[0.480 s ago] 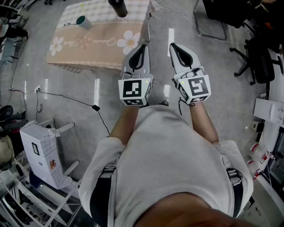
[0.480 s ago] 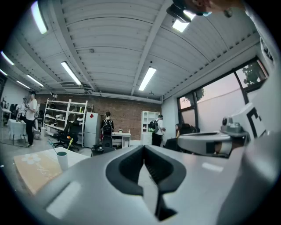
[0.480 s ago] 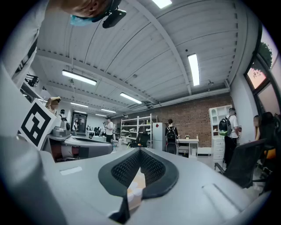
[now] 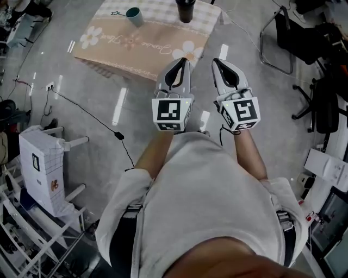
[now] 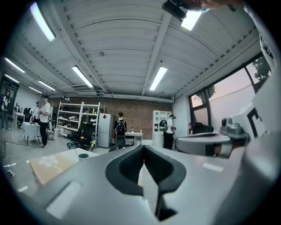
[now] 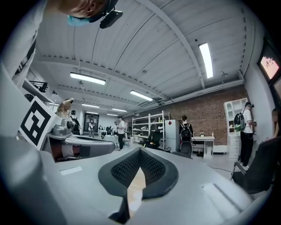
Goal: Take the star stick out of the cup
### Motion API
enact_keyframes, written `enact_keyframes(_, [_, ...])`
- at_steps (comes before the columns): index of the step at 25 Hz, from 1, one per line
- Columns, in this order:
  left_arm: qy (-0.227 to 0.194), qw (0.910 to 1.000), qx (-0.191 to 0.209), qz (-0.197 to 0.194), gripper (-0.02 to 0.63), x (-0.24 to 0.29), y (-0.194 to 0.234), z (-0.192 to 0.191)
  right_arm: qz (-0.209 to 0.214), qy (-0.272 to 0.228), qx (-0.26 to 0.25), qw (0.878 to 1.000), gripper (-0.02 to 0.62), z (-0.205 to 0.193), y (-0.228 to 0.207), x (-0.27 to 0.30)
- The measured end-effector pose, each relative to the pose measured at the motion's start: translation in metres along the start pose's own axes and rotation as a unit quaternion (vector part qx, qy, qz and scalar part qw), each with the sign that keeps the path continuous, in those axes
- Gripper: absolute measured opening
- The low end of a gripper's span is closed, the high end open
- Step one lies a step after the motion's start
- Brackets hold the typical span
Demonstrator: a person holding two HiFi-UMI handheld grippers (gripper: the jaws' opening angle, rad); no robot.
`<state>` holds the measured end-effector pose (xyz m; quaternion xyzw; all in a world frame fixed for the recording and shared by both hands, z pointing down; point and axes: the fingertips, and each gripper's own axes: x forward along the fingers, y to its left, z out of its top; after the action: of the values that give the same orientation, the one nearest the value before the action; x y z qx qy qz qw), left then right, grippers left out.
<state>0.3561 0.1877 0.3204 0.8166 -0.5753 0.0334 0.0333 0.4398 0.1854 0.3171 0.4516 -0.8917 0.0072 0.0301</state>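
Note:
A teal cup (image 4: pixel 134 16) stands on the far table (image 4: pixel 147 46), which has a checked and flowered cloth. A thin star stick (image 4: pixel 116 12) pokes out of the cup to the left. The left gripper view shows the cup (image 5: pixel 83 155) small and far off, left of the jaws. My left gripper (image 4: pixel 182 61) and right gripper (image 4: pixel 218 63) are held side by side above the floor, short of the table's near edge. Both are shut with nothing in them. The shut jaw tips fill the left gripper (image 5: pixel 143 147) and right gripper (image 6: pixel 139 152) views.
A black tumbler (image 4: pixel 185 10) stands on the table, right of the cup. A white cart (image 4: pixel 39 169) and a floor cable (image 4: pixel 89 115) lie to my left. Office chairs (image 4: pixel 321 103) stand to the right. People (image 5: pixel 119 132) and shelves (image 5: pixel 79 127) are at the room's far end.
The table and cup have shifted rightward and slightly up in the head view. Both grippers stay shut and side by side.

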Motion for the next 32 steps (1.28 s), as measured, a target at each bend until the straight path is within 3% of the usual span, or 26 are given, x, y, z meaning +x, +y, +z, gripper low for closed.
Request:
enact_keyframes(9, [0.006, 0.9983, -0.004, 0.058, 0.003, -0.014, 0.121, -0.006, 0.043, 0.020, -0.010, 0.999, 0.000, -0.007, 0.064, 0.101])
enact_keyframes(17, [0.012, 0.9965, -0.012, 0.082, 0.002, -0.024, 0.229, -0.013, 0.046, 0.039, -0.016, 0.998, 0.000, -0.013, 0.108, 0.186])
enact_keyframes(25, [0.033, 0.9939, -0.042, 0.097, 0.002, -0.036, 0.275, -0.030, 0.040, 0.081, -0.019, 0.996, 0.000, -0.023, 0.125, 0.213])
enact_keyframes(32, [0.049, 0.9940, -0.049, 0.085, 0.003, -0.005, 0.299, -0.037, 0.039, 0.097, -0.027, 0.994, 0.000, -0.016, 0.113, 0.262])
